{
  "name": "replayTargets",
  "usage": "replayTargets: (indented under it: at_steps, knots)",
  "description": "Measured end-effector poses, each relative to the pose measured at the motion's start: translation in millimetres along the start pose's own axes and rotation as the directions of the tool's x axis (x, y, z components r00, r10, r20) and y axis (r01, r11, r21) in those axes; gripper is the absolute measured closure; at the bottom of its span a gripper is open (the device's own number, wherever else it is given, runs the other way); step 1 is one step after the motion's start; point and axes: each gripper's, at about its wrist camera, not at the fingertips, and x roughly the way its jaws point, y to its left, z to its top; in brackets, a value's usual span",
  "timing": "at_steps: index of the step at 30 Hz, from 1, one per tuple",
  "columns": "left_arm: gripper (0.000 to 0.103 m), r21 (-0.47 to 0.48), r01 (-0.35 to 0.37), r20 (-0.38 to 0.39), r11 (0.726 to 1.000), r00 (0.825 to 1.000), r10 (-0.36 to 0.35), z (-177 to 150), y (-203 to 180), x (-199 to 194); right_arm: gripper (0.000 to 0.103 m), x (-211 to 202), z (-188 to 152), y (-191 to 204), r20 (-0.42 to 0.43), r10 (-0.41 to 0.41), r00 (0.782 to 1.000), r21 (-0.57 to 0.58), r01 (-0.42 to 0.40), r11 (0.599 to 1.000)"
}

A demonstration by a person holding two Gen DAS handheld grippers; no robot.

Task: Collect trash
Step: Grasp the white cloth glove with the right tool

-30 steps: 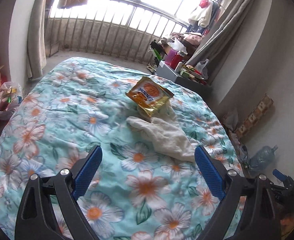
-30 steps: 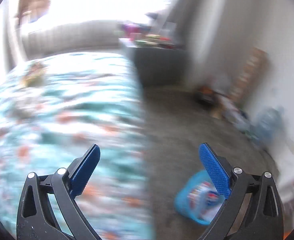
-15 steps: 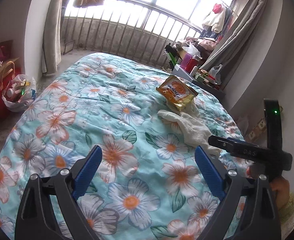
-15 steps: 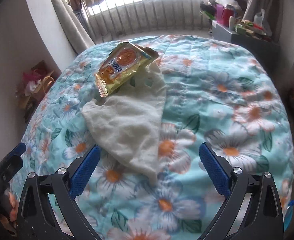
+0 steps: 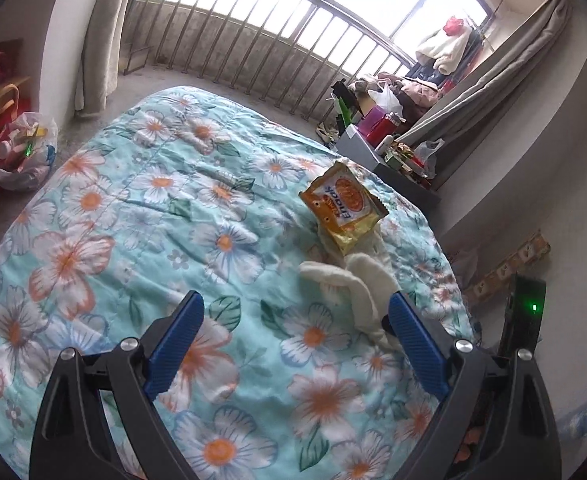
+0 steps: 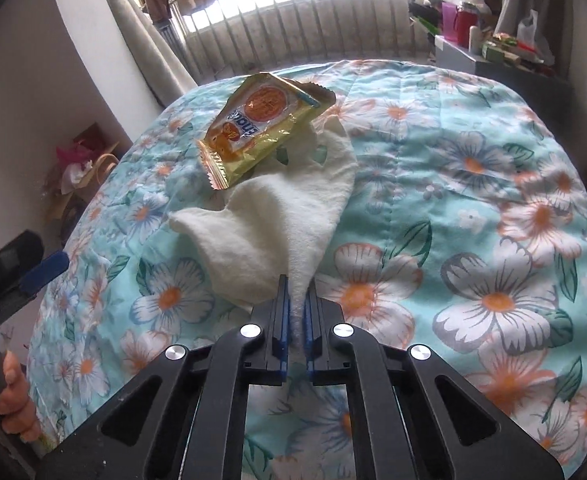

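Note:
A yellow and orange snack wrapper (image 5: 343, 206) (image 6: 259, 128) lies on a floral bed quilt (image 5: 141, 216) (image 6: 473, 184), partly on top of a white cloth (image 5: 353, 280) (image 6: 277, 224). My right gripper (image 6: 296, 304) is shut on the near corner of the white cloth. My left gripper (image 5: 295, 344) is open and empty above the quilt, with the cloth just inside its right finger. The left gripper's blue finger also shows at the left edge of the right wrist view (image 6: 45, 272).
A plastic bag full of rubbish (image 5: 21, 152) sits on the floor left of the bed. A cluttered grey cabinet (image 5: 377, 152) (image 6: 501, 60) stands beyond the bed by the curtain. A railed window (image 5: 293, 40) is behind. A plastic bottle (image 5: 575, 420) lies on the floor at right.
My right gripper swung from the floor to the bed, reached the white cloth and shut on its corner. My left gripper drew back and left, staying open.

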Motion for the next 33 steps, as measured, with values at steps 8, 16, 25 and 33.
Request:
replayTargets:
  at_steps: [8, 16, 25, 33]
  knots:
    - [0.012, 0.013, 0.020, -0.109, 1.000, 0.994, -0.018, 32, -16, 51, 0.100, -31, -24, -23, 0.000, 0.068, 0.998, 0.071, -0.068, 0.995]
    - [0.012, 0.049, 0.045, -0.201, 0.998, 0.979, -0.034, 25, -36, 90, 0.100, -89, -72, -47, 0.032, 0.063, 0.997, 0.124, -0.067, 0.990]
    - [0.018, 0.144, 0.097, -0.326, 0.985, 0.944, -0.045, -9, -67, 114, 0.100, -125, -127, -63, 0.026, 0.034, 0.999, 0.240, -0.039, 0.970]
    - [0.029, 0.195, 0.219, -0.377, 0.956, 0.917, -0.133, -33, -97, 116, 0.100, -125, -141, -82, 0.034, 0.044, 0.998, 0.333, -0.053, 0.941]
